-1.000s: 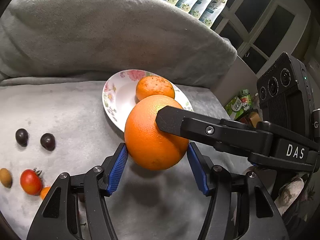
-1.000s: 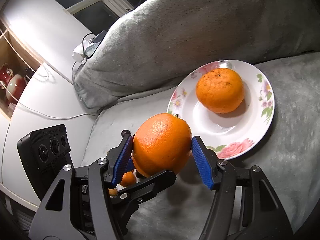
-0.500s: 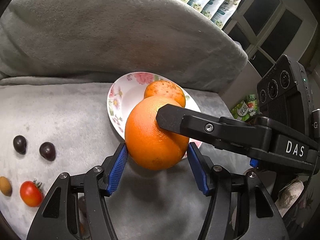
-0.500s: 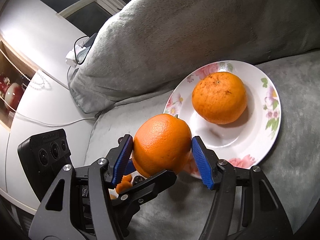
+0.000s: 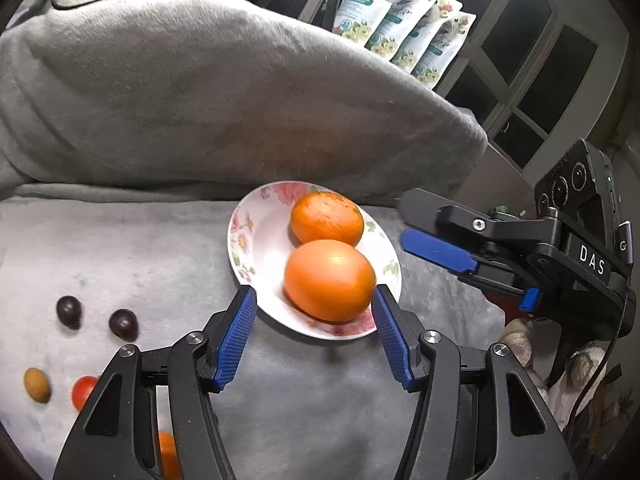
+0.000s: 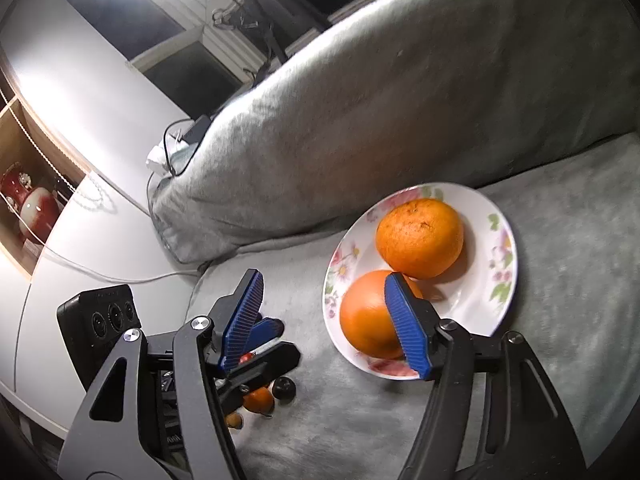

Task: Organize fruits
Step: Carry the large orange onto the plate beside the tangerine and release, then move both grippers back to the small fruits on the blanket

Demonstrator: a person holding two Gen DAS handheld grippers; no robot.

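Two oranges lie side by side on the flowered plate (image 5: 236,240) (image 6: 510,240). The far orange (image 5: 327,218) (image 6: 420,236) touches the near orange (image 5: 330,280) (image 6: 366,316), which looks blurred. My left gripper (image 5: 313,296) (image 6: 286,340) hovers at the plate's near rim, jaws closing slightly. The near orange shows between its tips, and the left pad stands clear of it. My right gripper (image 6: 324,280) (image 5: 404,220) is beside the plate, jaws opening, with nothing between them. The near orange lies behind its right finger.
Small fruits lie on the grey blanket left of the plate: two dark ones (image 5: 69,312) (image 5: 124,324), a brown one (image 5: 37,385), a red tomato (image 5: 84,392) and a small orange one (image 6: 258,400). A big grey cushion (image 5: 200,100) rises behind the plate.
The big orange, held between both grippers before, now lies on the plate next to the other orange. Both grippers have drawn back from it and apart from each other.
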